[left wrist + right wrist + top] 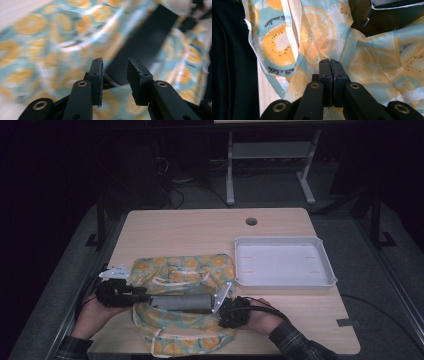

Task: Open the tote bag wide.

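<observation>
Lying at the table's near edge, the orange-print bag (182, 270) holds a dark flat object (181, 302); left gripper (115, 75) jaws apart around its end; right gripper (329, 65) jaws pressed together on the bag's fabric; white tray (327, 265) far right.

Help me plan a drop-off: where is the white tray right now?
In the high view the white tray sits on the table's right half, just right of the orange-print bag and below-right of the round cable hole.
</observation>
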### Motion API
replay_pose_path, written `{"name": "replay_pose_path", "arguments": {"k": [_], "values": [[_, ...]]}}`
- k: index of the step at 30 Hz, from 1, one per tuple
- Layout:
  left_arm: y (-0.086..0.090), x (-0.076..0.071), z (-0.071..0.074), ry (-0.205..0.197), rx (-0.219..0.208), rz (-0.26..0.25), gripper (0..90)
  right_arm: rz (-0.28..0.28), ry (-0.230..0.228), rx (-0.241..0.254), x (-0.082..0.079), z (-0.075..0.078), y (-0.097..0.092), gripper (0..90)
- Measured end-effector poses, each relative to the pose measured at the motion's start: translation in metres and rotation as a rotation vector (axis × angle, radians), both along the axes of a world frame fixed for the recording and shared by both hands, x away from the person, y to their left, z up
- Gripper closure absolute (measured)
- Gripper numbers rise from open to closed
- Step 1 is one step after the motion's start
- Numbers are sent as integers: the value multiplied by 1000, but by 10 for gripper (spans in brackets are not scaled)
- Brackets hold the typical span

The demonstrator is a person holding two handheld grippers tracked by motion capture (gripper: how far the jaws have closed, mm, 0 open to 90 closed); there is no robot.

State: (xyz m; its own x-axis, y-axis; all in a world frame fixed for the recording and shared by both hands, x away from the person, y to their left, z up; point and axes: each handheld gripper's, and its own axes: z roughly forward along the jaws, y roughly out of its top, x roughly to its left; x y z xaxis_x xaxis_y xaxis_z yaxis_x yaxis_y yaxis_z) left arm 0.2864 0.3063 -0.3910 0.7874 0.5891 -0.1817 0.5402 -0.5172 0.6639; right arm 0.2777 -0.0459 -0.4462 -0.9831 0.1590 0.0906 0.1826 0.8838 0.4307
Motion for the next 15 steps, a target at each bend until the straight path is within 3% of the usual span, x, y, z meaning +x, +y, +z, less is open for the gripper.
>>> {"name": "replay_pose_path", "arguments": {"k": [5,8,11,14,15], "values": [[-14,-13,-11,26,35,-64,626,3,3,2,0,0,0,881],[-16,-14,-12,27,34,-69,632,3,4,2,1,0,0,881],[-16,-15,-12,12,58,-78,730,4,5,2,1,0,0,881],[-17,-17,-11,14,62,-95,887,4,6,3,1,0,0,881],[-17,-18,-11,16,65,-102,895,3,6,3,1,0,0,881]]}}
